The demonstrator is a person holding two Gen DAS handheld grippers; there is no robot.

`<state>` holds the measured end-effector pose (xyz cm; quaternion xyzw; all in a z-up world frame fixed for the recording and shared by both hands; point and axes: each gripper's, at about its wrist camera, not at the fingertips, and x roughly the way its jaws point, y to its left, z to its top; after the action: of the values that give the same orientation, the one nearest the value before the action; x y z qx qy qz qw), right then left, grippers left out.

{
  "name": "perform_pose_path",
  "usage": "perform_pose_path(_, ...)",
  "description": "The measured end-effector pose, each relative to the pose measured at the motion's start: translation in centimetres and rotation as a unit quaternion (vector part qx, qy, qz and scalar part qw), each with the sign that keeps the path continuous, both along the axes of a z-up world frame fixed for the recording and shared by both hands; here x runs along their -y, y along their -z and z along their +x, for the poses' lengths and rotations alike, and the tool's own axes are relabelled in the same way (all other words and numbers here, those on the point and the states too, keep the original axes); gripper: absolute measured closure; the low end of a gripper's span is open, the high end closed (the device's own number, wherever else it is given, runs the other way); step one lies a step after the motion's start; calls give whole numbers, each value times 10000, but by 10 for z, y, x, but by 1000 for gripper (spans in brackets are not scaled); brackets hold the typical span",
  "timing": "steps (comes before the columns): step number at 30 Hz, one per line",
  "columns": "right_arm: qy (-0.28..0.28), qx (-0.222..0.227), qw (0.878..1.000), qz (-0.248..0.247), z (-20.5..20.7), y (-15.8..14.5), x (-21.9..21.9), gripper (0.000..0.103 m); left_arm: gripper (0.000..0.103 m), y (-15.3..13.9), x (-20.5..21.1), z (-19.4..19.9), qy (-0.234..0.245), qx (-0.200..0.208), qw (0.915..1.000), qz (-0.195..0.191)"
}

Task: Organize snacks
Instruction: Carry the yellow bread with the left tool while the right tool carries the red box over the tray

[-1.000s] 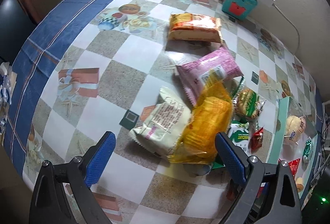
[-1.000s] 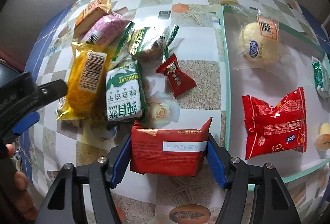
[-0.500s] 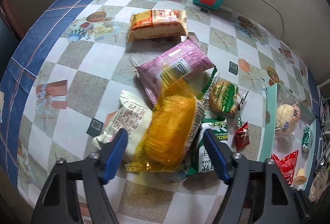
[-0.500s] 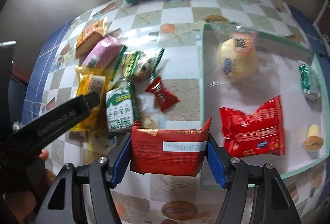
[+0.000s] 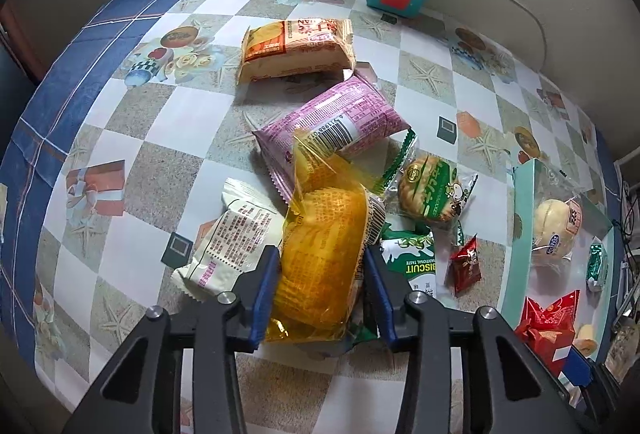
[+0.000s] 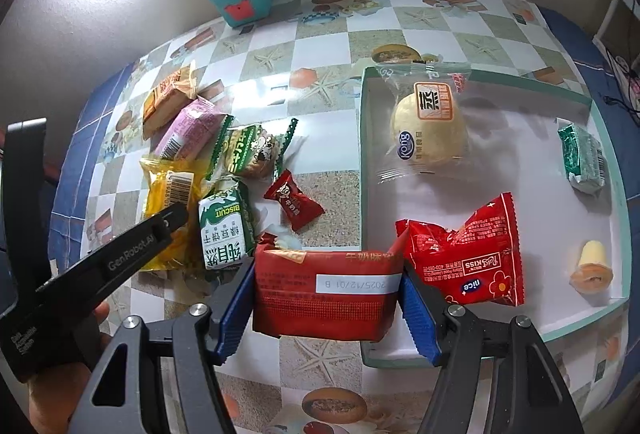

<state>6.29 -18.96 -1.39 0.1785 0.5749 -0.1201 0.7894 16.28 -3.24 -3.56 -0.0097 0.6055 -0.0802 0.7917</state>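
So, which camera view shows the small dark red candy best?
The right wrist view shows the small dark red candy best: it lies unobstructed on the tablecloth, left of the tray, with its printed wrapper visible. In the left wrist view the candy appears smaller, toward the right side.

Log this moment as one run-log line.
left gripper: shut on yellow packet | right gripper: shut on red packet, at tray edge | loose snacks remain on table
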Motion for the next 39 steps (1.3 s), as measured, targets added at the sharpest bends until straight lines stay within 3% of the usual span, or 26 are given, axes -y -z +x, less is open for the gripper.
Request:
perform_pose_path(13, 145, 192, 9996, 123, -8, -20, 14, 33, 60, -48, -11, -6, -197, 367, 9989, -201)
perform_pose_path(24, 640, 639, 9958, 118, -25, -57, 57, 33, 60, -100, 1, -20, -32, 845, 9951, -519)
perform_pose_path(32, 1293, 824, 9881, 106, -50, -72, 112, 33, 60, -118, 30, -33, 287, 1065, 9923, -561)
perform_pose_path(39, 2002, 913, 9754, 161, -79, -74, 161, 33, 68, -116, 78, -51, 789, 1107, 9894, -504)
